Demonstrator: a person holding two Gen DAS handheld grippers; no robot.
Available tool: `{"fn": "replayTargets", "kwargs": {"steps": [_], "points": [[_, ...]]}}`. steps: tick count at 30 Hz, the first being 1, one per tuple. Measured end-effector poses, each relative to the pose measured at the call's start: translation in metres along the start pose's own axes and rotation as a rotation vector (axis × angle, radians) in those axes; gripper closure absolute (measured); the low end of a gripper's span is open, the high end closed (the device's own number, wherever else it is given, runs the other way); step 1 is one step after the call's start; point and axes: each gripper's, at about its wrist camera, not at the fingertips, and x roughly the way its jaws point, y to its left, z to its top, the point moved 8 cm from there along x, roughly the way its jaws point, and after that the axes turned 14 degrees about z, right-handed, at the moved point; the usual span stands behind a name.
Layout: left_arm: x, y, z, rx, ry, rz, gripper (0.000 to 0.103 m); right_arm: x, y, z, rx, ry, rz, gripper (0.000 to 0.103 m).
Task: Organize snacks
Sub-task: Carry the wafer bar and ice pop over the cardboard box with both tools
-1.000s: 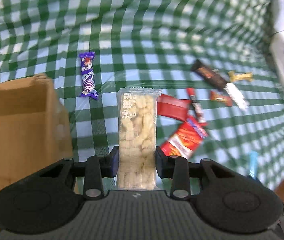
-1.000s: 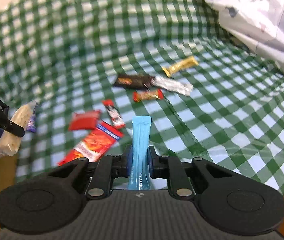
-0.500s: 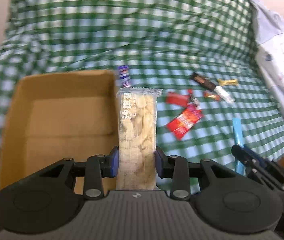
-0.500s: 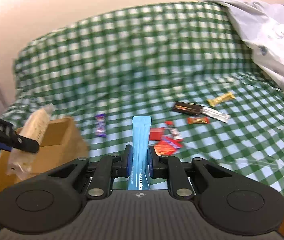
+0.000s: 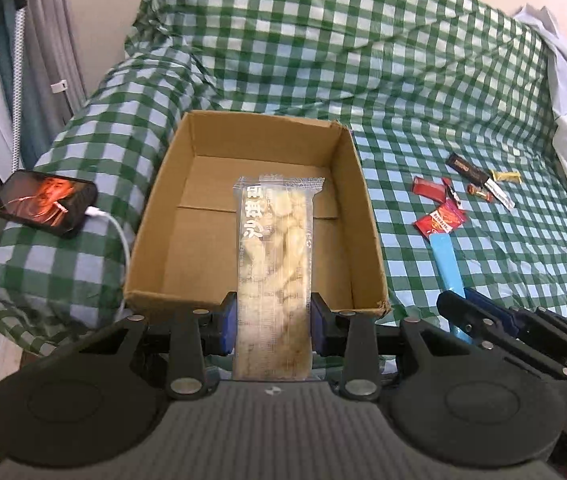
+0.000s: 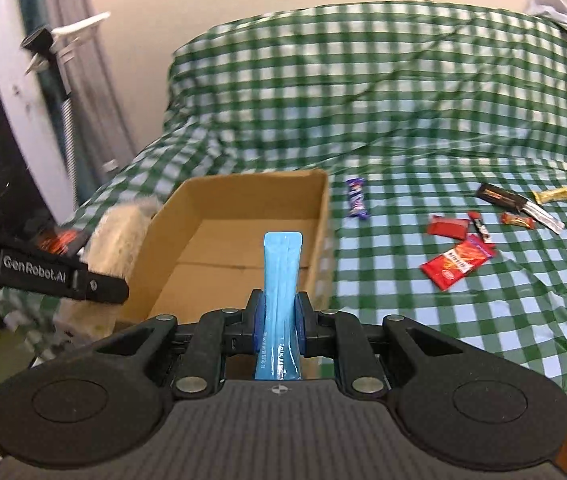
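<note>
L tool (image 5: 270, 320) clamps the rice-cracker pack (image 5: 273, 248) near its lower end; pack hangs over the open cardboard box (image 5: 367, 216). R tool (image 6: 278, 328) pinches the blue sachet (image 6: 281, 276) low down, also w/ the box ahead. Judged: both light; crackers brittle, film slick, so hold by the sides, no squeeze. Sachet soft, likely to flop. Other snacks (image 6: 457, 262) lie on the checked cloth (image 6: 403, 120).

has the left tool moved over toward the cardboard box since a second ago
Yes. The left tool, shut on the cracker pack, has swung left and pulled back: the cardboard box, formerly at its left edge, now lies straight ahead.
</note>
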Motion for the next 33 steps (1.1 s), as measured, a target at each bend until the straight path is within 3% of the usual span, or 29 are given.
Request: {"fn": "replayTargets", "kwargs": {"steps": [16,33], "points": [[-0.013,0.027,-0.011,-0.042,-0.032,-0.032,0.063,-0.006,0.035,0.0,-0.071,0.02,-0.036,0.086],[0.012,0.028,0.008,-0.03,-0.009,-0.01,0.063,0.021,0.029,0.016,-0.05,0.04,-0.015,0.086]]}}
